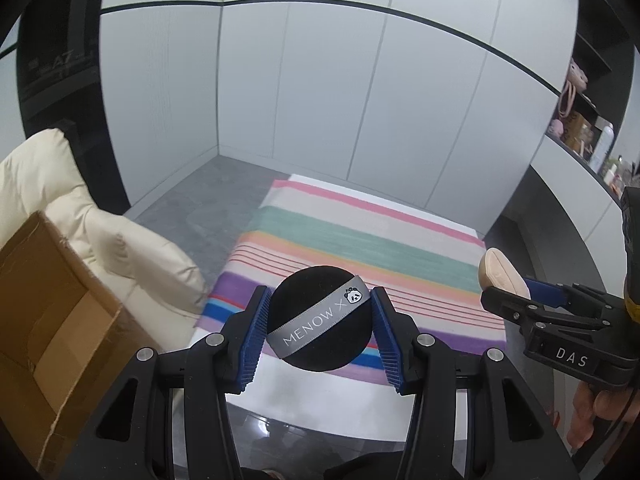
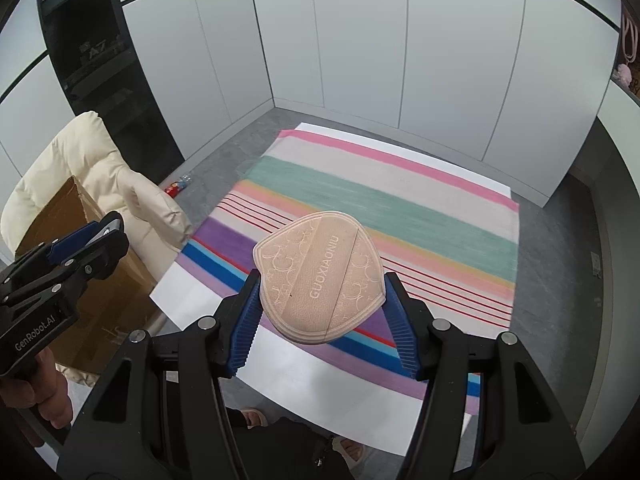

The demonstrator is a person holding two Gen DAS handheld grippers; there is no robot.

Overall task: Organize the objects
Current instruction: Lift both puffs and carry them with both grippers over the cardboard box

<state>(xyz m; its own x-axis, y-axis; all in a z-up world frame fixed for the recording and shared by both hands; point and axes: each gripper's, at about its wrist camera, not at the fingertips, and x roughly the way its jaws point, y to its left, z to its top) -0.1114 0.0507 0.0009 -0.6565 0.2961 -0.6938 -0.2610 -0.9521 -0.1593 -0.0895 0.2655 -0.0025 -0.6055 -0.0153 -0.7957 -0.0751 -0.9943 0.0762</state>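
Note:
My left gripper (image 1: 320,328) is shut on a round black powder puff (image 1: 320,322) with a grey "MENOW" ribbon and holds it in the air above the striped cloth (image 1: 360,236). My right gripper (image 2: 322,300) is shut on a beige heart-shaped puff (image 2: 320,280) marked "GUOXIAONIU", also held above the striped cloth (image 2: 400,200). The right gripper (image 1: 516,292) with the beige puff (image 1: 500,272) shows at the right of the left wrist view. The left gripper (image 2: 104,232) shows at the left of the right wrist view.
The striped cloth covers a white table (image 2: 320,392). A cardboard box (image 1: 52,320) sits on a cream padded chair (image 1: 100,232) to the left. White cabinet walls stand behind. A shelf with bottles and bags (image 1: 592,132) is at the far right. A small bottle (image 2: 178,186) lies on the floor.

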